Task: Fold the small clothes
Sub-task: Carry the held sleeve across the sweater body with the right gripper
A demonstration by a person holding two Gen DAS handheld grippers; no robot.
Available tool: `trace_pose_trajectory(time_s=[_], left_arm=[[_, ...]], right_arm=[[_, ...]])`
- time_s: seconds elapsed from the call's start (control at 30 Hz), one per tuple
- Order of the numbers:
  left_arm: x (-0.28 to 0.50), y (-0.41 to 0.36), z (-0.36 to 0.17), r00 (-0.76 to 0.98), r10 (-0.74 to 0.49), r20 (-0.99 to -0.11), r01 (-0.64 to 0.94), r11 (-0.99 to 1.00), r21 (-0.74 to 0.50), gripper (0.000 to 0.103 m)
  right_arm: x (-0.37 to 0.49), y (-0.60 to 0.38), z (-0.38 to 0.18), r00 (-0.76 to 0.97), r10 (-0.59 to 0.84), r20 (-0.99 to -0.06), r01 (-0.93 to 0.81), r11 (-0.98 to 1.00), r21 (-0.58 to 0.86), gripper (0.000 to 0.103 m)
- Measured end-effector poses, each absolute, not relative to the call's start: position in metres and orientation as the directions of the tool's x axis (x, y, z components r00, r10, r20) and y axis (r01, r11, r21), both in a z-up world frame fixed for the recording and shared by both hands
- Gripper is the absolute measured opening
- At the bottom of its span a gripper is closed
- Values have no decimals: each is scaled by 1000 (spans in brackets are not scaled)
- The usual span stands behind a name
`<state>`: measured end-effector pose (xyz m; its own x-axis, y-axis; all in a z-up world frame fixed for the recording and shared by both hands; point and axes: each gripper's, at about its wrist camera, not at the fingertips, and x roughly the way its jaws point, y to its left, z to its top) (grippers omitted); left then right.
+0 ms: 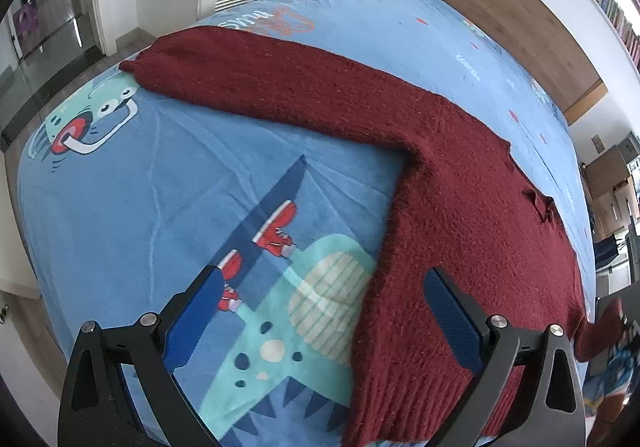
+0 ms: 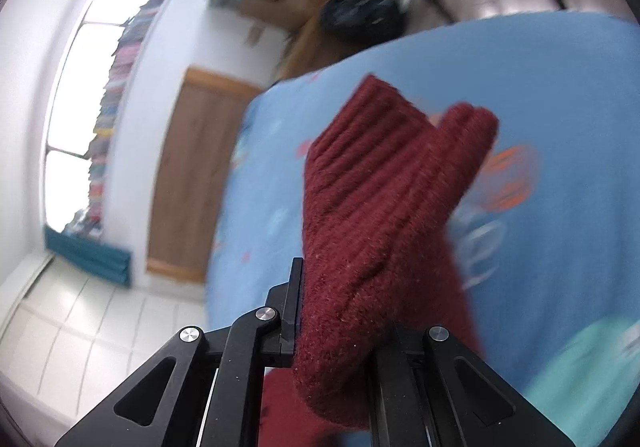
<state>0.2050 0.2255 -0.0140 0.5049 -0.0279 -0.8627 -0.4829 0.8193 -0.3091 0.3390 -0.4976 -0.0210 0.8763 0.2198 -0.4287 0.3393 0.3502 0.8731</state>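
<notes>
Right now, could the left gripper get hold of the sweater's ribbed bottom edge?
Probably yes. The left gripper is open just above the ribbed hem of the red sweater, one finger already over the knit, with nothing between them.

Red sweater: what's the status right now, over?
Right claw shut on the sweater cuff, lifted. Left claw open above the hem. Rest flat on the bed. Nothing in the way.

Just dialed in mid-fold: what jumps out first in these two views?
The dark red knit sweater sprawls across the blue cartoon-print bedspread, one sleeve stretched toward the far edge. The right gripper is shut on a ribbed cuff, lifted off the bed. The left gripper hangs open over the sweater's hem.
</notes>
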Motion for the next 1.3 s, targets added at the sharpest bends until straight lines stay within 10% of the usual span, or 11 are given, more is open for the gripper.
trace_pose_trajectory(time_s=[0.5,0.87,1.3], left_arm=[[159,299,-29,507,-32,-861,-564,743,-360,99],[137,333,-41,526,-36,-850,-585,710,-392,99],[123,346,-53,521,-31,-853,-612,683,-398,99]], right_arm=[[461,-225,34,714,644,-276,31,365,931,7],[460,-37,-11,480,749,-456,-57,546,836,9],[432,67,-66,361,489,-794,-222,872,436,12]])
